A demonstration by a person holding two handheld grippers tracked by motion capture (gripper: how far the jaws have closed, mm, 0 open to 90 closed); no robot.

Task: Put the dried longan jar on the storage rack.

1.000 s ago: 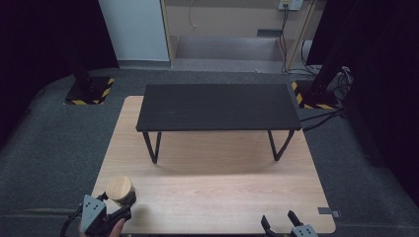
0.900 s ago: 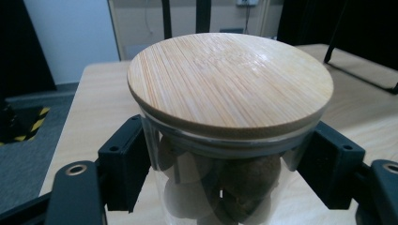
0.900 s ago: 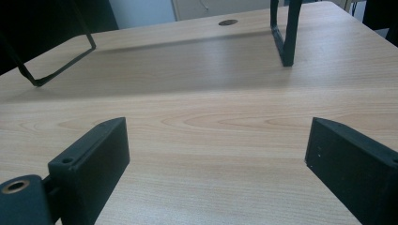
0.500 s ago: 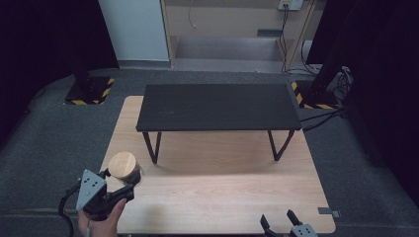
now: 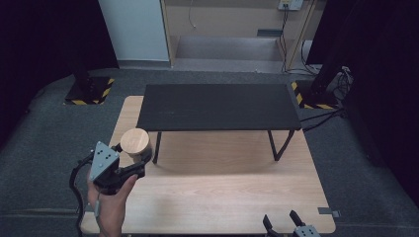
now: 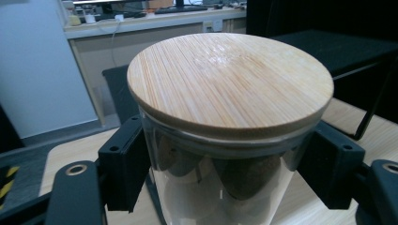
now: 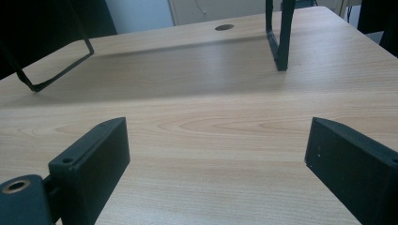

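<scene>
Wooden table (image 5: 222, 197) carries a black riser shelf (image 5: 217, 106) at 12 o'clock. Left gripper (image 5: 129, 159), at 9 o'clock of the shelf's left leg, clamps a glass jar (image 6: 220, 187) with bamboo lid (image 5: 135, 140) below the rim, upright, off the tabletop. Right gripper (image 5: 284, 223) at 5 o'clock, jaws wide, nothing between.

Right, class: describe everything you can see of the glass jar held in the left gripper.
The jar is a clear glass cylinder with a flat round lid of pale striped wood, like bamboo, sitting closed on top. Dark rounded shapes show through the glass; I cannot tell what they are. It stands upright, clamped just under the lid between the left gripper's black jaws, over the wooden table's left side beside the black bench.
</scene>
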